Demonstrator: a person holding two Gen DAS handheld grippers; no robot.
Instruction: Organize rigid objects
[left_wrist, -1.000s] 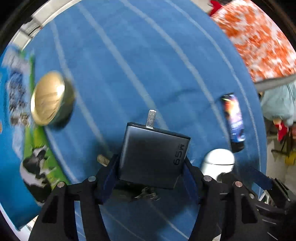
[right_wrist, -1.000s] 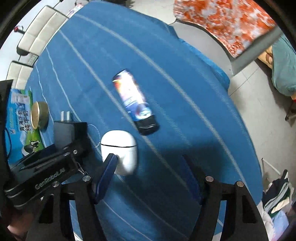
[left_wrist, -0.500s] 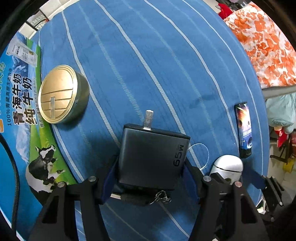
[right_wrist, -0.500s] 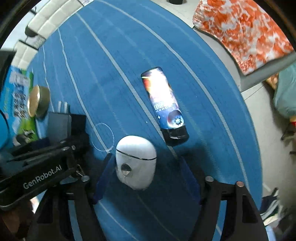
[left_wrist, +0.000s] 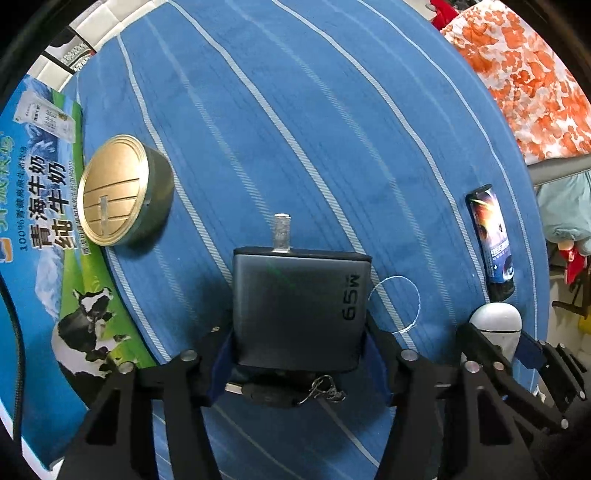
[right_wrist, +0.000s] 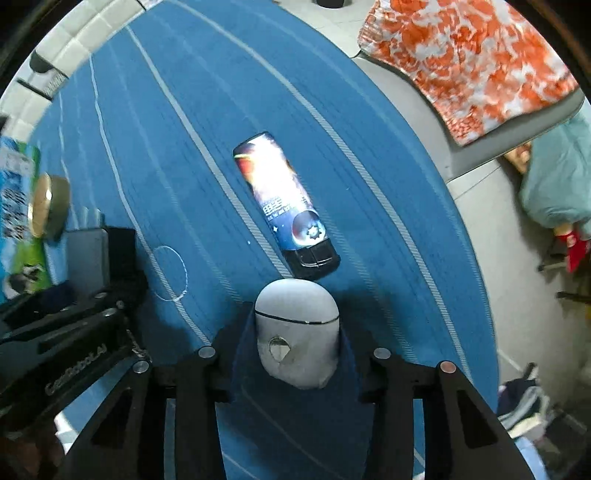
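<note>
The charger (left_wrist: 300, 309), a dark grey block marked 65W with a plug prong at its 12 o'clock edge, sits clamped in the left gripper (left_wrist: 298, 341), as it was a second ago; that grasp has not changed, though the view has steadied over the blue striped tabletop (left_wrist: 332, 129). What has changed is on the right: a second ago the right gripper (right_wrist: 297, 345) stood spread, with the white earbud case (right_wrist: 297, 334) only near its left finger, and now both fingers press the case's sides, so it looks grasped. Whether the case has left the tabletop I cannot tell. In the right wrist view the long printed case (right_wrist: 286, 205) lies just beyond, toward 12 o'clock, almost touching the earbud case. In the left view the gold tin (left_wrist: 125, 192) rests at 10 o'clock on the edge of the milk carton sheet (left_wrist: 44, 236). With both grippers loaded, the likely next step is carrying each item to its place.
</note>
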